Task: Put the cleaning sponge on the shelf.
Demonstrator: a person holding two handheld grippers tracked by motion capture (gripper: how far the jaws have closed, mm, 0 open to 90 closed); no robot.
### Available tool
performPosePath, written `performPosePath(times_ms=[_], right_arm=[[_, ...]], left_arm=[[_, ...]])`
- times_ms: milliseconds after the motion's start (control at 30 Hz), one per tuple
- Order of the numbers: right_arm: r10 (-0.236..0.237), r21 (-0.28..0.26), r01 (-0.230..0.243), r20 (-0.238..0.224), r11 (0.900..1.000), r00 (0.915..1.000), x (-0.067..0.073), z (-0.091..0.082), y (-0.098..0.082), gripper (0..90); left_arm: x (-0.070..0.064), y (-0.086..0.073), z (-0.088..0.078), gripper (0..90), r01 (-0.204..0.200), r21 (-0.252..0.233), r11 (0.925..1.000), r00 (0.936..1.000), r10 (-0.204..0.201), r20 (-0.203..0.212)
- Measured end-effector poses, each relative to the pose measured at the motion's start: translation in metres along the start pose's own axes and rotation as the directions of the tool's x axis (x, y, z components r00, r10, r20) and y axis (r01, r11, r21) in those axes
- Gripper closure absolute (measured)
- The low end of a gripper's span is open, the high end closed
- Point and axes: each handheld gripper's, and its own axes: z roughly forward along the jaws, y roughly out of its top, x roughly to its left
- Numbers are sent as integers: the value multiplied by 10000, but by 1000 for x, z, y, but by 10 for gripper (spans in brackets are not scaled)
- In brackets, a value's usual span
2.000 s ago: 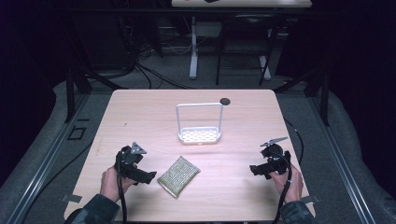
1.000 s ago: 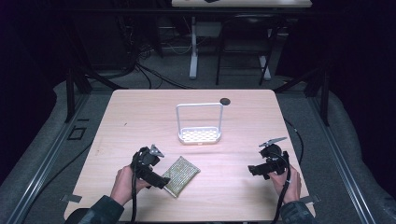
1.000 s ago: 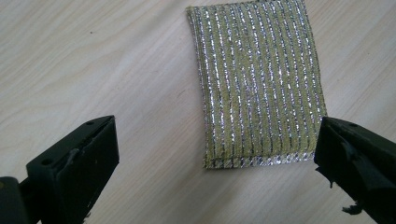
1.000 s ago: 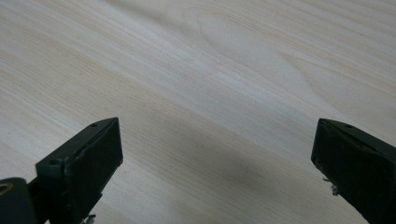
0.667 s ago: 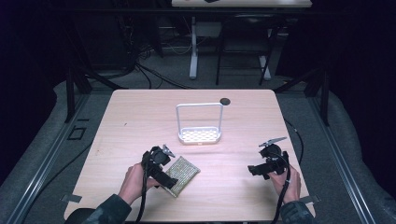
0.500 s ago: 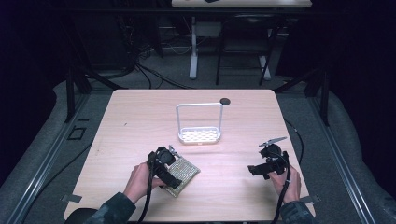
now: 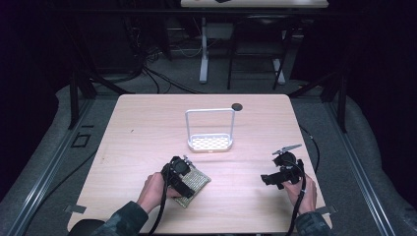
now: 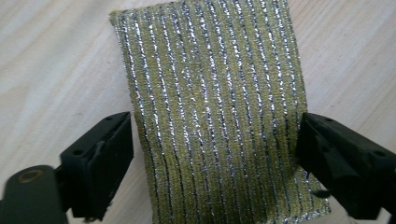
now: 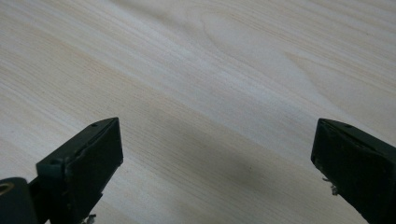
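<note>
A yellow-green scouring pad with silver threads (image 8: 215, 102) lies flat on the wooden table (image 7: 147, 128), near the front edge in the high view (image 7: 198, 180). My left gripper (image 8: 215, 158) comes down over it (image 7: 187, 186). Its jaws have just been closing, and the pads now touch the pad's two long edges. Over at the front right my right gripper (image 7: 267, 179) stays low above bare wood, jaws wide apart with nothing between them (image 9: 215, 163).
A white wire rack with a perforated base and a tall hoop handle (image 7: 210, 142) stands mid-table, beyond the scouring pad. A small black round object (image 7: 237, 106) sits near the far edge. Dark floor, cables and table legs surround the table.
My left hand has slid right from the table's front left onto the scouring pad and sunk over it, jaws now around it. The right hand has stayed put.
</note>
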Motion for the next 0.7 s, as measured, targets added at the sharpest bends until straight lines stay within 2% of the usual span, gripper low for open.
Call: performPosePath(times_ms=[300, 700], right_arm=[[-7, 20, 7, -21, 10000, 10000, 0, 0, 0, 21], [3, -3, -3, -51, 10000, 10000, 1, 1, 0, 24]], left_arm=[[2, -3, 1, 206, 237, -86, 9997, 9996, -235, 144], [2, -6, 1, 310, 176, -285, 9994, 9997, -171, 153]])
